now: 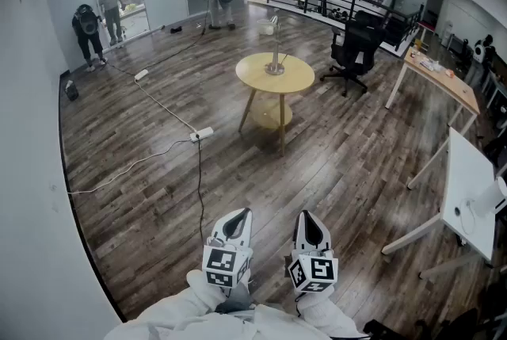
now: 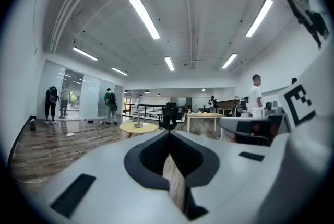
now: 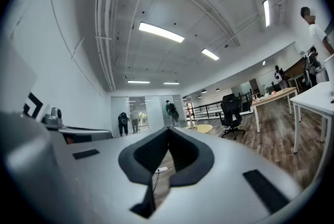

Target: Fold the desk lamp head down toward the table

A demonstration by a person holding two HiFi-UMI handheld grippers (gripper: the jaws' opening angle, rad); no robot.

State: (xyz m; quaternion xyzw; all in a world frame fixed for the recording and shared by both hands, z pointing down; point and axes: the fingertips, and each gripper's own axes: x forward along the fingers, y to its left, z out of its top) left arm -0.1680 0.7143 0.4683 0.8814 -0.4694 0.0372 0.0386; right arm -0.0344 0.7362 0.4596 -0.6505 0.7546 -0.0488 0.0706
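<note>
Standing upright | desk lamp (image 1: pixel 275 53) | head raised | on round table (image 1: pixel 299 82)

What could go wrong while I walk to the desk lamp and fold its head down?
1. The cable and power strip lie on the floor on the way to the round table; a foot could catch them.
2. The desk lamp looks slim and tall; pressing its head may tip it.
3. The left tool and right tool are both shut and empty; they must open first.
</note>
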